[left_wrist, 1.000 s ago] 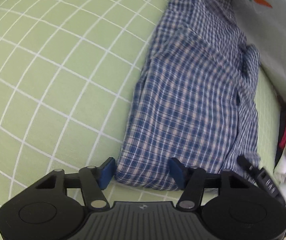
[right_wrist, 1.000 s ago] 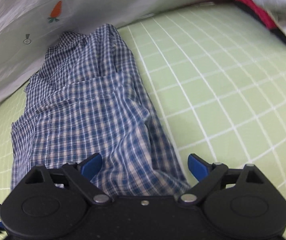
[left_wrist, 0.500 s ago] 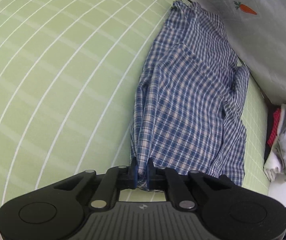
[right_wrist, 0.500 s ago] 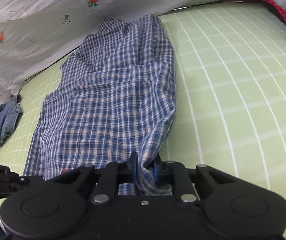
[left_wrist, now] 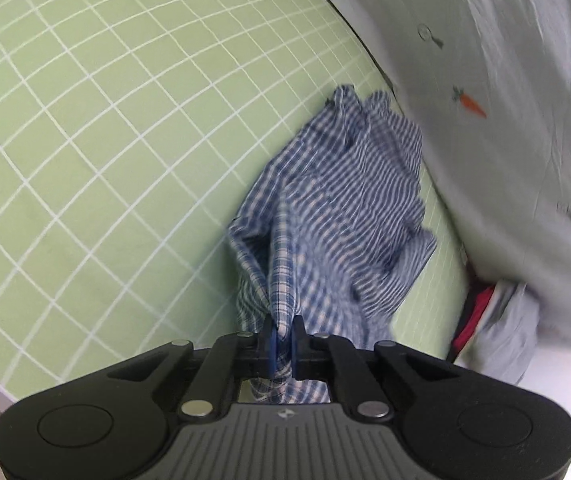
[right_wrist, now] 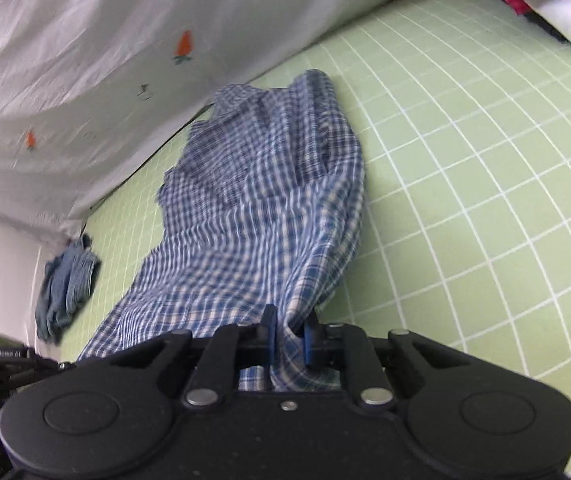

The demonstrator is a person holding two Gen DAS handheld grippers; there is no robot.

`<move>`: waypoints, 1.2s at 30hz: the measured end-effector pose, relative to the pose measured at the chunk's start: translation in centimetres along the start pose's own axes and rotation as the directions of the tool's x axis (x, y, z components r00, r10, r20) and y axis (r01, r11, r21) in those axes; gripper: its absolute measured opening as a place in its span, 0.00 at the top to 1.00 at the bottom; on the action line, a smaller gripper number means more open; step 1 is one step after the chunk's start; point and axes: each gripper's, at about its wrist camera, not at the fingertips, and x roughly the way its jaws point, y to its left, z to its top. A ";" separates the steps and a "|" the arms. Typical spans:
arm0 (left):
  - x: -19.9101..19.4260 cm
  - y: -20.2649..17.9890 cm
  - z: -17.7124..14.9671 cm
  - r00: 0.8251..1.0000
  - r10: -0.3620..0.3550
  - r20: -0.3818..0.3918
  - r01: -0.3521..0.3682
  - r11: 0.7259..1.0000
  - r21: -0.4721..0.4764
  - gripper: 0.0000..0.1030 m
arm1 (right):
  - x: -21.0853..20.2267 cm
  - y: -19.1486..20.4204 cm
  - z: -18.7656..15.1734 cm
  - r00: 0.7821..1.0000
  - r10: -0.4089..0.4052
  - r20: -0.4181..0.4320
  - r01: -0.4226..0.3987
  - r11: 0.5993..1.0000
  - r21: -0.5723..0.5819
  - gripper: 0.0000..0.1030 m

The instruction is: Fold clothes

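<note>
Both tongs clamped on cloth. Left gripper point(left_wrist: 281, 344): blue pads pressed together on a bunched edge of the blue-and-white checked shirt point(left_wrist: 337, 216), fabric pinched between them and hanging through below. Right gripper point(right_wrist: 288, 340): jaws have just been closing, a thick fold of the same shirt point(right_wrist: 265, 200) squeezed between the pads, cloth bulging out under them.

Shirt's near edge is lifted off the bed at both pinch points and drapes down away from the tongs; its far end, collar area, lies on the green sheet with white grid lines point(left_wrist: 105, 140), close to the white cover with small carrot prints point(left_wrist: 525, 120). Cloth looks motion-blurred in both views.

Left wrist view: pile of red, white and grey clothes point(left_wrist: 493, 320) at the right, beside the bed edge under the white cover. Right wrist view: crumpled blue denim garment point(right_wrist: 67, 280) on the sheet at far left, well apart from the shirt; folded white and red clothes point(right_wrist: 557, 4) at top right.
</note>
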 end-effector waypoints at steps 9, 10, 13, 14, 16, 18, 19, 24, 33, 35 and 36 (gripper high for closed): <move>-0.6 -4.5 3.5 0.993 -0.083 0.083 0.086 0.995 -0.041 0.94 | -0.5 0.4 5.9 0.990 0.116 0.078 -0.122 0.989 0.082 0.94; -0.5 -5.3 4.2 0.992 -0.093 0.089 0.097 0.995 -0.038 0.94 | -0.4 0.5 6.8 0.989 0.125 0.084 -0.132 0.988 0.080 0.94; 0.4 -8.0 6.5 0.987 -0.105 0.119 0.107 0.994 -0.005 0.95 | 0.8 1.6 9.9 0.984 0.143 0.110 -0.150 0.987 0.060 0.95; 0.8 -9.0 7.3 0.986 -0.104 0.130 0.103 0.995 0.013 0.95 | 1.3 1.9 11.2 0.982 0.145 0.118 -0.152 0.987 0.053 0.95; 1.8 -11.0 9.2 0.983 -0.111 0.147 0.106 0.993 0.044 0.95 | 2.7 2.6 13.8 0.980 0.147 0.135 -0.155 0.987 0.048 0.95; 3.2 -13.2 11.6 0.978 -0.119 0.174 0.108 0.992 0.071 0.95 | 4.4 3.3 16.6 0.977 0.146 0.152 -0.154 0.987 0.040 0.95; 4.1 -14.6 13.1 0.974 -0.118 0.193 0.101 0.990 0.097 0.95 | 5.4 3.6 18.1 0.977 0.143 0.161 -0.150 0.988 0.032 0.95; 7.2 -19.8 17.9 0.913 -0.031 0.407 -0.072 0.969 0.235 0.42 | 10.4 4.9 25.0 0.955 0.086 0.283 -0.082 0.996 -0.028 0.35; 14.9 -15.2 16.8 0.928 0.195 0.317 -0.313 0.868 0.386 0.16 | 15.9 1.9 23.1 0.979 -0.082 0.187 0.109 0.985 -0.136 0.13; 16.3 -13.8 16.1 0.943 0.223 0.245 -0.306 0.870 0.386 0.16 | 17.3 0.8 21.6 0.988 -0.106 0.113 0.121 0.984 -0.132 0.13; 16.7 -13.3 15.8 0.947 0.225 0.230 -0.301 0.872 0.386 0.16 | 17.6 0.4 21.1 0.989 -0.113 0.094 0.125 0.983 -0.132 0.13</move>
